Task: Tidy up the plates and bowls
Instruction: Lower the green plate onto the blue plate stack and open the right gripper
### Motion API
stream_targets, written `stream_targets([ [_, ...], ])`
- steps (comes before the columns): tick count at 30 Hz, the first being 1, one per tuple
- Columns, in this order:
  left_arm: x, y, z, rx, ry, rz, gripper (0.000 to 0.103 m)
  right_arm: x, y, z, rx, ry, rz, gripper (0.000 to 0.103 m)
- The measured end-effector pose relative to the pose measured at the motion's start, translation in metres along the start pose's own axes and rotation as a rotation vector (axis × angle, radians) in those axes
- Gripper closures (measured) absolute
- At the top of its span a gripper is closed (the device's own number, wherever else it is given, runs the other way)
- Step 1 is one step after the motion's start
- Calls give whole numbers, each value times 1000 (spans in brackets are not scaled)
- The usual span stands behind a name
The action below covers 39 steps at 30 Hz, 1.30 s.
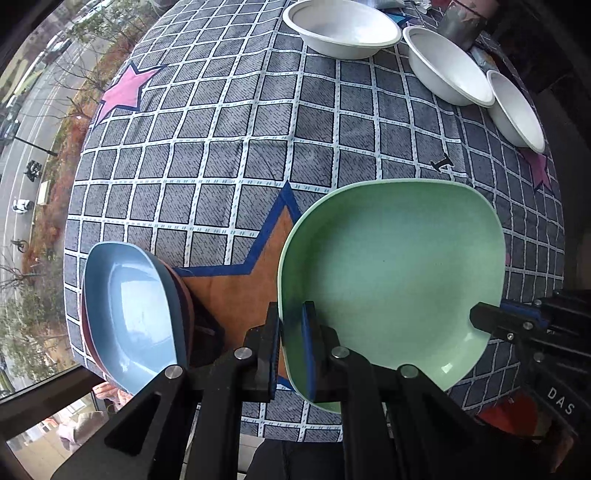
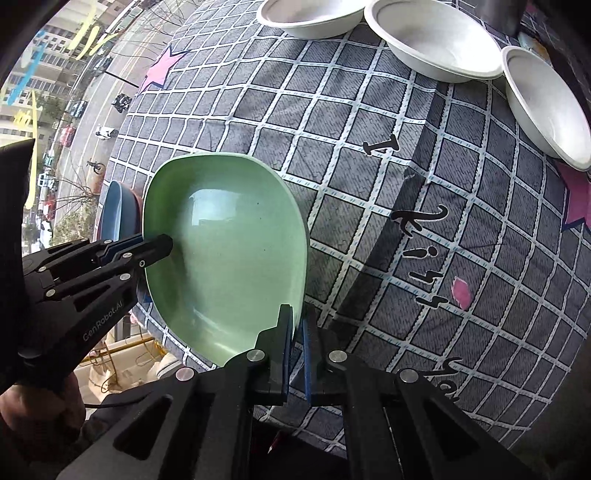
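Note:
A green plate (image 1: pixel 395 266) is held between both grippers above the checked cloth. My left gripper (image 1: pixel 293 339) is shut on its left rim. My right gripper (image 2: pixel 297 332) is shut on its right rim, and it shows in the left wrist view (image 1: pixel 491 321) at the plate's right edge. The plate also shows in the right wrist view (image 2: pixel 229 251), with the left gripper (image 2: pixel 159 247) on its far side. A blue plate (image 1: pixel 129 314) lies on a stack of darker plates at the left. Three white bowls (image 1: pixel 343 26) (image 1: pixel 447 62) (image 1: pixel 517 110) stand at the far right.
The table carries a grey checked cloth (image 1: pixel 229 140) with star prints. A grey cup (image 1: pixel 461 20) stands behind the bowls. The table's left edge drops off beside a window over a street.

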<state>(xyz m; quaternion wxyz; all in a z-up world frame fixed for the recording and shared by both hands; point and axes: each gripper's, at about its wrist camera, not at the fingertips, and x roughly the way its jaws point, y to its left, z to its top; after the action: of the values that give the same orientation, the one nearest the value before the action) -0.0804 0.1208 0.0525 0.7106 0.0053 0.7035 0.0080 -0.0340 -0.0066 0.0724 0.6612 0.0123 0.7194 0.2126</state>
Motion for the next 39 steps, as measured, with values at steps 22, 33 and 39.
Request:
stream_targets([
  [22, -67, 166, -31, -258, -66, 242, 89, 67, 184, 41, -198, 100, 183, 94],
  [33, -7, 240, -32, -226, 67, 255, 56, 107, 189, 60, -28, 136, 83, 36],
  [39, 16, 236, -21, -107, 73, 187, 57, 127, 210, 67, -34, 152, 69, 36],
])
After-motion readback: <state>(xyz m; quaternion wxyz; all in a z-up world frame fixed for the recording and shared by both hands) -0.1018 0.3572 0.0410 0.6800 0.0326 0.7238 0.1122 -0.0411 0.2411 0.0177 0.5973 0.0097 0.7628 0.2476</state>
